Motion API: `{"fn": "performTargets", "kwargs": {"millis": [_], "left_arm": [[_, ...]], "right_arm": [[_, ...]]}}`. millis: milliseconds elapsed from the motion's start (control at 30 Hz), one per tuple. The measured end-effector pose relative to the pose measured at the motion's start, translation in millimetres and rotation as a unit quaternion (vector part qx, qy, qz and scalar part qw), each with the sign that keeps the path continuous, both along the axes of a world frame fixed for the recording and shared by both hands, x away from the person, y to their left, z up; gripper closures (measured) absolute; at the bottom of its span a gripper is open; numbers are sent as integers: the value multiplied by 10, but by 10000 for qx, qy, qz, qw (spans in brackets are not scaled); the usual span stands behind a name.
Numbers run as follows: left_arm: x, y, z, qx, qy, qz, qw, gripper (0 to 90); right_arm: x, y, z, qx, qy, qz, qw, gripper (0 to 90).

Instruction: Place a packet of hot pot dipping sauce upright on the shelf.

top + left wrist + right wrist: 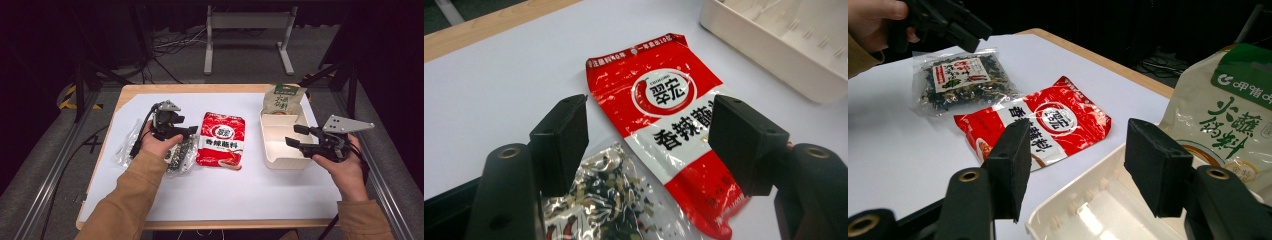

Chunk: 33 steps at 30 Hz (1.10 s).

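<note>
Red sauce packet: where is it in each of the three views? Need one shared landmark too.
High view: red sauce packet lies flat at table centre, between the clear dried-mix bag and the cream tray.
Left gripper view: centre, running to lower right, partly behind the right-hand finger.
Right gripper view: centre, beyond the left-hand finger.
Shared landmark: the cream tray.

The near half of the bench point(225, 195) lies bare from edge to edge, so a hand can sweep across it unhindered. Farther back the red sachet point(222, 140) lies flat in the middle, with the clear bag of dried bits point(177, 156) just beside it on the left and a bare strip between it and the cream divided tray point(280, 159). The tray's raised wall and the tan pouch point(282, 99) leaning at its far end block the right rear corner.
</note>
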<state>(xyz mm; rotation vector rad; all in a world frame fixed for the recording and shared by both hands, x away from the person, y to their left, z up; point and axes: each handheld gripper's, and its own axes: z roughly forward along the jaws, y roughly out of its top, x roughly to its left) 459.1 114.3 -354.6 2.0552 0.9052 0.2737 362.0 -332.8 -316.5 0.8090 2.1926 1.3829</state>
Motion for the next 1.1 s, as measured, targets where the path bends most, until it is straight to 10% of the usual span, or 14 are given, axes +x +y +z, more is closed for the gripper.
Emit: {"fn": "performTargets", "kwargs": {"millis": [300, 1100], "left_arm": [[372, -139, -60, 130, 361, 91, 9992, 260], [993, -398, -330, -38, 328, 202, 9993, 278]], "right_arm": [[-92, -37, -31, -102, 15, -15, 9999, 447], [-75, -86, -75, -1, 17, 46, 10000, 435]]}}
